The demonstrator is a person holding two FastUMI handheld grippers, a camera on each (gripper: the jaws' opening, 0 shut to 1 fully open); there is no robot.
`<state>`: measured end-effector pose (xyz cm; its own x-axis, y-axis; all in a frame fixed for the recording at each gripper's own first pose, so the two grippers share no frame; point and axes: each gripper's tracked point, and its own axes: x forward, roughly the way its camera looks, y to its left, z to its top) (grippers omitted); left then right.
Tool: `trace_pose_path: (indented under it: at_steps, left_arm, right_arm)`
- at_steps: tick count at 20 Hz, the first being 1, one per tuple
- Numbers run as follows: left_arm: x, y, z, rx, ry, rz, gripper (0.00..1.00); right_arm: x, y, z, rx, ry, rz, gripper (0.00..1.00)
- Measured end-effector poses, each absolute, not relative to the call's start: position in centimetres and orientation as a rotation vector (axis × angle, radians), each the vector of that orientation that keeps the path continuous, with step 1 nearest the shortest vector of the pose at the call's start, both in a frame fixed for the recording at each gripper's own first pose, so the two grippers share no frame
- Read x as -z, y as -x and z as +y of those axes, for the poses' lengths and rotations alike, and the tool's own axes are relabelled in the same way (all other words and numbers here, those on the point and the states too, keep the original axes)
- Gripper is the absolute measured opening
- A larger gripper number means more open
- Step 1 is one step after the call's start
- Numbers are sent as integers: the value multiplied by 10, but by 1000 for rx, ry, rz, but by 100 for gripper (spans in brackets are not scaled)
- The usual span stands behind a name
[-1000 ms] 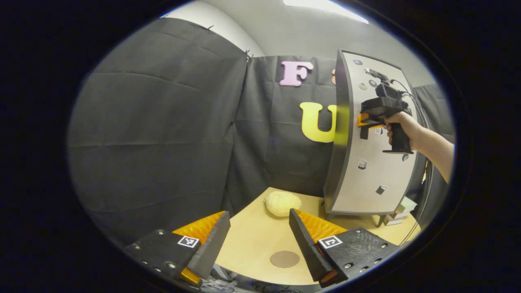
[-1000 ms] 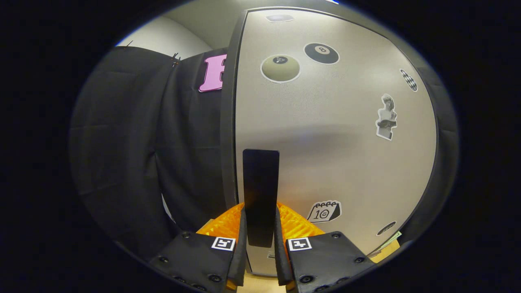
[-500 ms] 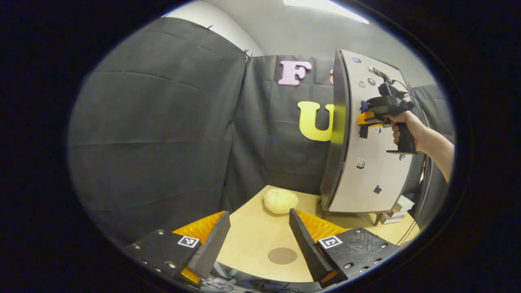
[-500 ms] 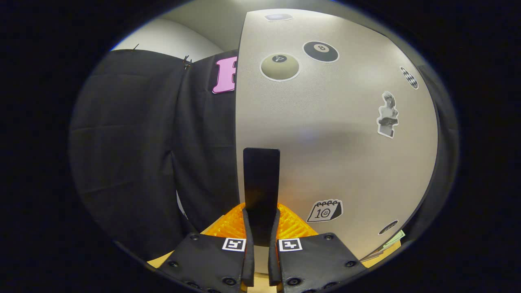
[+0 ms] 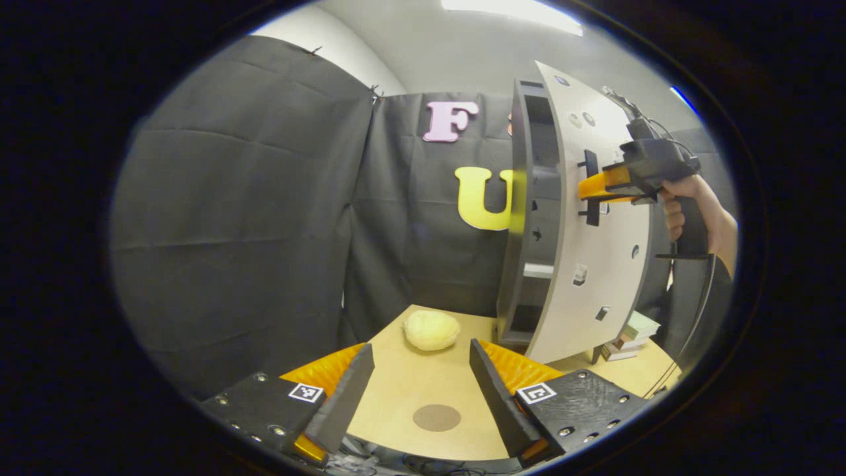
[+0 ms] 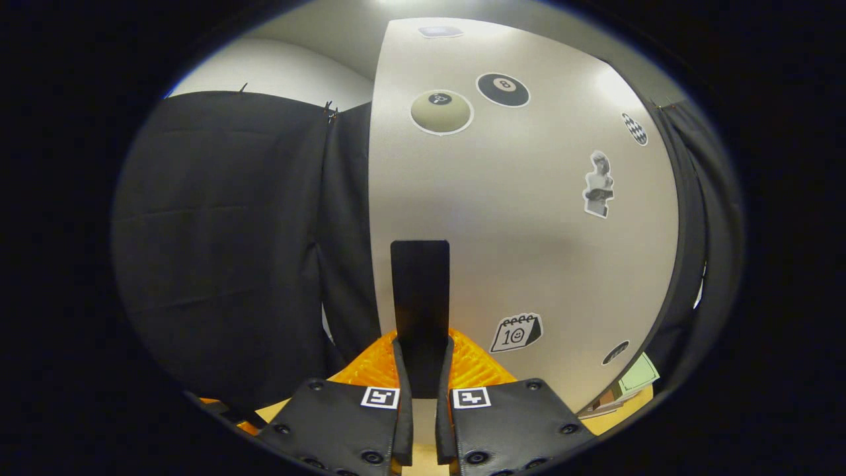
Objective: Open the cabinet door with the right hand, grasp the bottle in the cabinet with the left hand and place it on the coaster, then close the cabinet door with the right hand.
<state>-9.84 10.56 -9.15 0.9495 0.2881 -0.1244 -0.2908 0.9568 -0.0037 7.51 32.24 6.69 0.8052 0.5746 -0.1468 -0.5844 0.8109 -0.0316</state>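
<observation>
- Door-opening step, judged under way: right gripper point(image 6: 420, 370) clamped on flat black upright door handle point(image 6: 420, 297), both fingers pressed against its sides, seen in the right gripper view.
- Pale grey sticker-dotted cabinet door point(image 5: 598, 218) swung partly off dark grey cabinet body point(image 5: 529, 218), seen in the left gripper view; same right gripper point(image 5: 595, 188) farther off there, held by a hand point(image 5: 691, 211).
- To do it well, probably: pull along the door's arc rather than straight back, keep the clamp square on the handle so it cannot slip out, open wide enough for the other gripper to reach in.
- Bottle not made out; dark shelf openings visible inside the cabinet, contents too dim to tell.
- Left gripper point(image 5: 420, 383) spread wide and holding nothing, hovering low over light wooden table point(image 5: 410, 390).
- Round brown flat coaster point(image 5: 437, 417) lying on the table, between the spread fingers as seen in the left gripper view.
- Pale yellow lumpy rounded object point(image 5: 431, 330) on the table beyond the coaster, near the cabinet's foot; could sit close to the reach path.
- Small stack of papers or books point(image 5: 628, 330) beside the cabinet base, behind the door.
- Open door itself likely the main obstacle between left gripper and shelves.
</observation>
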Motion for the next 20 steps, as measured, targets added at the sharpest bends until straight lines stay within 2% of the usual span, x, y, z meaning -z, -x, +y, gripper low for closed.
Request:
trace_pose_path:
  at_steps: [8, 9, 10, 11, 17, 18, 20]
  left_arm:
    - [83, 91, 85, -224, -35, 117, 90]
    - [83, 89, 83, -213, -35, 116, 88]
    - [83, 87, 80, -198, -39, 116, 88]
    - [82, 85, 79, -190, -47, 116, 88]
    - [75, 67, 43, -125, -73, 109, 88]
    - [77, 63, 36, -109, -72, 109, 88]
    - [81, 57, 21, -73, -64, 113, 88]
  right_arm:
    - [-65, -67, 300, -648, 49, 126, 16]
    - [-65, -66, 297, -648, 44, 129, 12]
    - [-64, -65, 293, -647, 38, 134, 16]
    - [-64, -64, 290, -646, 33, 137, 12]
    - [-64, -57, 267, -594, 0, 155, 15]
    - [-65, -56, 263, -581, -10, 158, 19]
    - [-65, -53, 256, -555, -23, 161, 15]
